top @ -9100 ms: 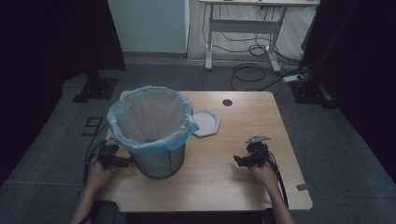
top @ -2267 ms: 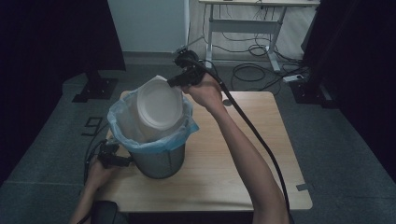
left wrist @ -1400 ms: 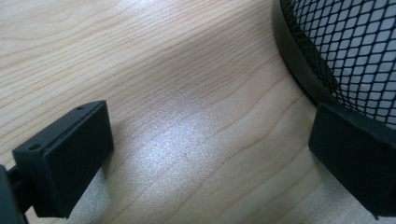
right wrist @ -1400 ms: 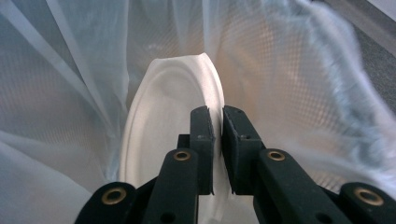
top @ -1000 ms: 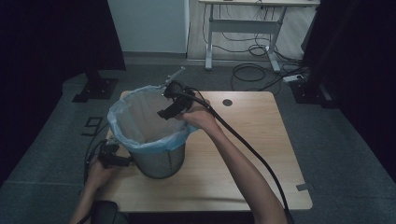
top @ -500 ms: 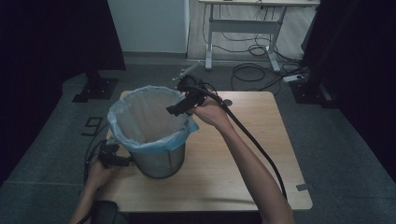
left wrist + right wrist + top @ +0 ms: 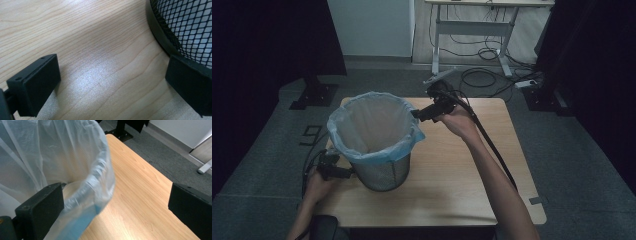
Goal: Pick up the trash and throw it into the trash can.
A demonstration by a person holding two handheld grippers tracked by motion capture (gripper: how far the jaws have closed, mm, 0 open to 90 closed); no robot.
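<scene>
No writing, label, brand, number or sign can be read anywhere in these pictures.
</scene>
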